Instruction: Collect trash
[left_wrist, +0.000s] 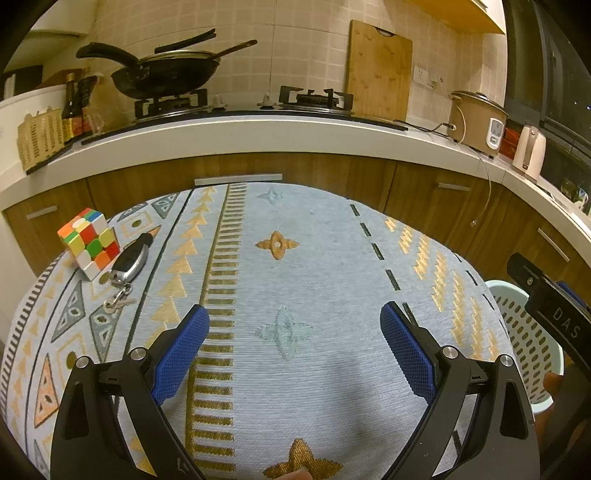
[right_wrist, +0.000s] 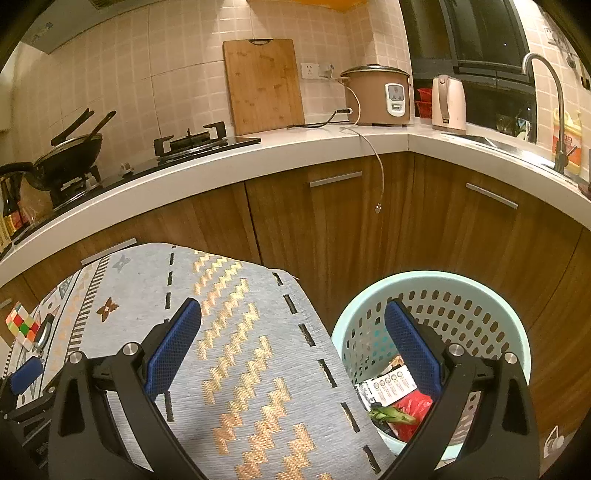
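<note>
Both the left tongs (left_wrist: 294, 325) and right tongs (right_wrist: 293, 321) are hanging released and empty, while the trash (right_wrist: 397, 397) is already lying in the basket (right_wrist: 436, 282) beside the desk (left_wrist: 314, 266), suggesting collecting is nearly finished.

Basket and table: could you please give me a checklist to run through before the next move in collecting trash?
1. Left claw open and holding nothing: ok.
2. Right claw open and holding nothing: ok.
3. Basket upright beside the table, with trash already inside: ok.
4. Trash left on the tablecloth: none in view; the near edge is hidden, so cannot tell.
5. Cube and keys on the table are not trash and should stay: ok.
6. Space in the basket for more: ok.
</note>
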